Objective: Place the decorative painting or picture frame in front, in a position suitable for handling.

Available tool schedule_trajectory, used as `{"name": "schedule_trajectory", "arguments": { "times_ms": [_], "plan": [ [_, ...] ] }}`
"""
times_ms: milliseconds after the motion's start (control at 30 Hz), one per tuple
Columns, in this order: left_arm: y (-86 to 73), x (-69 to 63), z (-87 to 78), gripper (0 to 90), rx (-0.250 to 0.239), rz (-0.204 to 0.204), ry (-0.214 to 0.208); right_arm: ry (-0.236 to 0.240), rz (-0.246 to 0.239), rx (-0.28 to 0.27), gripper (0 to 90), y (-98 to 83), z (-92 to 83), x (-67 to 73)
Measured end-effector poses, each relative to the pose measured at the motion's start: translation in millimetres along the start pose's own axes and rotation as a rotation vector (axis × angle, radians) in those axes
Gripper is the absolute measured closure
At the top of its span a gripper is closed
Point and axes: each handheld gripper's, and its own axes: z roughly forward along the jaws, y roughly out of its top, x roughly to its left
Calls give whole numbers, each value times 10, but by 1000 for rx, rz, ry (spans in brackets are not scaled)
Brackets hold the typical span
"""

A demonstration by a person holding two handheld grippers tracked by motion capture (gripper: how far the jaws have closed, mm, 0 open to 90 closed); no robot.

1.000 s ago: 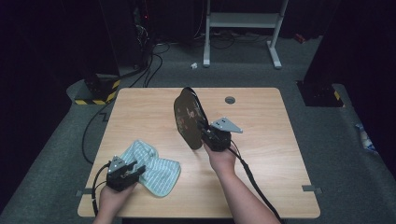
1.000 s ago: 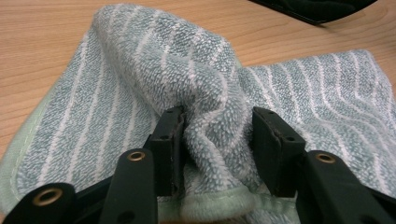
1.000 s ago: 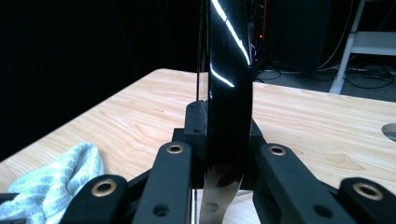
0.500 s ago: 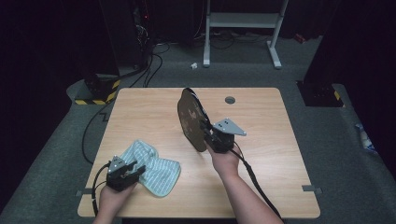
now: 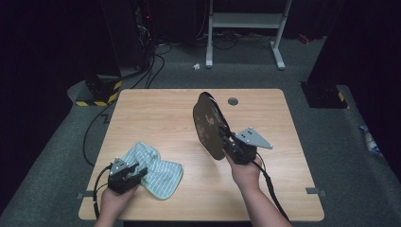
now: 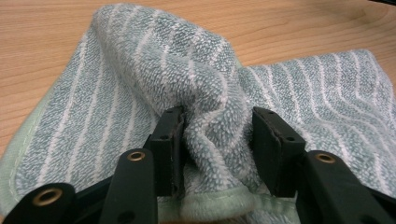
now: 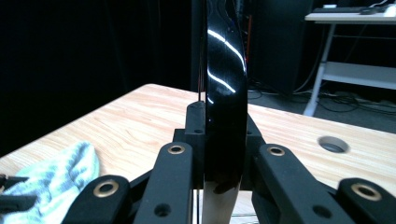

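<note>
Left gripper [image 5: 138,171]: I pinch a raised fold of the green-and-white striped terry towel [image 5: 156,171], which lies at the wooden table's [image 5: 156,118] near-left corner.
Right gripper [image 5: 226,140]: I clamp the round glossy black plate [image 5: 208,124] upright above the table's middle.
Left gripper view: towel pile bunched between my pads.
Right gripper view: plate edge-on.

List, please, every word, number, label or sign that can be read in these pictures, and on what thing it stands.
None can be read.
The plate bears faint reddish marks, too blurred to read.
The towel bears only stripes.
The yellow-black hazard stripes on the floor carry no words.
</note>
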Motion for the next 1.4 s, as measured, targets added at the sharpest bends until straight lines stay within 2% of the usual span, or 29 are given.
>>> {"name": "schedule_trajectory", "arguments": {
  "times_ms": [300, 700, 967, 1400],
  "plan": [
    [2, 1, 2, 548, 1, 1, 3, -41, 4, 3, 803, -164, -353, -124],
    [2, -3, 4, 548, 1, 2, 5, -44, 34, -26, 802, -353, -705, -146],
    [1, -5, 4, 547, 1, 2, 6, -60, 21, -45, 801, -432, -816, -119],
    [1, -7, 4, 547, 0, 1, 7, -71, 46, -63, 796, -589, -862, -133]
  ]
}}
